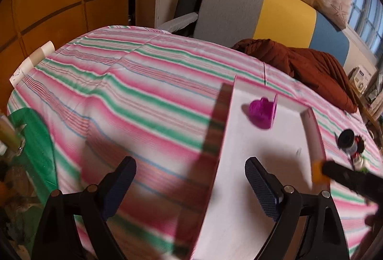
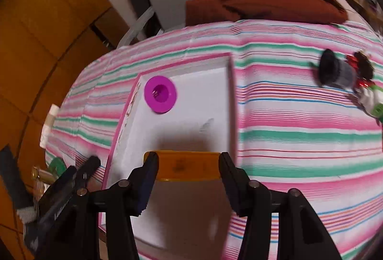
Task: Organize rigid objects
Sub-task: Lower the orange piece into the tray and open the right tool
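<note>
A white tray [image 1: 275,147] [image 2: 198,97] with a pink rim lies on the striped bedspread. In it a magenta cup [image 1: 261,114] [image 2: 160,94] lies near the far corner. My left gripper [image 1: 190,163] is open and holds nothing; it straddles the tray's left wall, with one finger over the bedspread and the other over the tray floor. My right gripper [image 2: 188,157] is shut on an orange plastic piece [image 2: 189,166] [image 1: 319,172] above the tray's near end. A black cup [image 1: 347,139] [image 2: 334,70] lies on the bedspread to the right of the tray.
Small red, white and green items [image 2: 368,94] lie beside the black cup. A green object [image 1: 38,140] and a glass jar [image 2: 42,175] sit off the bed's left edge. A brown garment [image 1: 299,63] is heaped at the far side, with a chair [image 1: 229,11] behind.
</note>
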Demonstrator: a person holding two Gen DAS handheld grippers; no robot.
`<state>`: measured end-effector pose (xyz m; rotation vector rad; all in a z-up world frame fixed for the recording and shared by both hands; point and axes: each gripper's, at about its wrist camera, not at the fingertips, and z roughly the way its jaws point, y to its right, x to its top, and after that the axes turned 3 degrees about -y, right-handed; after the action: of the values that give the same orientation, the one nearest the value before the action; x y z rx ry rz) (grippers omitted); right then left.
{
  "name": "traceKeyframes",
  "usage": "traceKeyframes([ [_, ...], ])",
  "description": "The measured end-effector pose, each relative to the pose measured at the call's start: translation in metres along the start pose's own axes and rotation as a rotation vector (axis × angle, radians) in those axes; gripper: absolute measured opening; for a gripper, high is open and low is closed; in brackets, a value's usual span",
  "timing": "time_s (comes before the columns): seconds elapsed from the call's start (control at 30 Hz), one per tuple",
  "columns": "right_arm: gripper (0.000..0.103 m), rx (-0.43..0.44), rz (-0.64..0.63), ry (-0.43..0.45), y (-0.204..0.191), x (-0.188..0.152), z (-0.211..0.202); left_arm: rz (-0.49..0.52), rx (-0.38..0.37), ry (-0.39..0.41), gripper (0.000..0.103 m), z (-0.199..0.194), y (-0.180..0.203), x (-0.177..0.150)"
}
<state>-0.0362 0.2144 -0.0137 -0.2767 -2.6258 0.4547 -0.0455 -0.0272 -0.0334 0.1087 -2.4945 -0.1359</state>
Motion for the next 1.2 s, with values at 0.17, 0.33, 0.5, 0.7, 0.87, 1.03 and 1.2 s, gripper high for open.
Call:
traceKeyframes([
  [0.17, 0.053, 0.011, -0.022, -0.053, -0.021, 0.006, 0.029, 0.008, 0.008, -0.01, 0.093, -0.008, -0.012, -0.014],
  [0.33, 0.053, 0.021, -0.013, -0.076, -0.032, 0.016, 0.05, 0.002, 0.012, -0.005, 0.093, -0.015, -0.021, -0.021],
  [0.5, 0.053, 0.042, 0.038, -0.094, -0.038, 0.032, 0.07, 0.0, 0.006, 0.002, 0.093, -0.019, -0.025, -0.023],
  [0.7, 0.053, 0.055, 0.043, -0.052, -0.048, 0.052, 0.08, -0.009, 0.01, -0.008, 0.093, -0.017, -0.029, -0.023],
  [0.87, 0.053, 0.065, 0.064, -0.037, -0.047, 0.063, 0.084, -0.012, 0.006, -0.017, 0.093, -0.017, -0.03, -0.025],
  [1.03, 0.053, 0.102, 0.1, -0.069, -0.034, 0.065, 0.081, -0.006, 0.005, -0.009, 0.093, -0.02, -0.027, -0.025],
  [1.2, 0.053, 0.095, 0.079, -0.05, -0.029, 0.057, 0.064, 0.0, 0.005, -0.011, 0.093, -0.021, -0.022, -0.026],
])
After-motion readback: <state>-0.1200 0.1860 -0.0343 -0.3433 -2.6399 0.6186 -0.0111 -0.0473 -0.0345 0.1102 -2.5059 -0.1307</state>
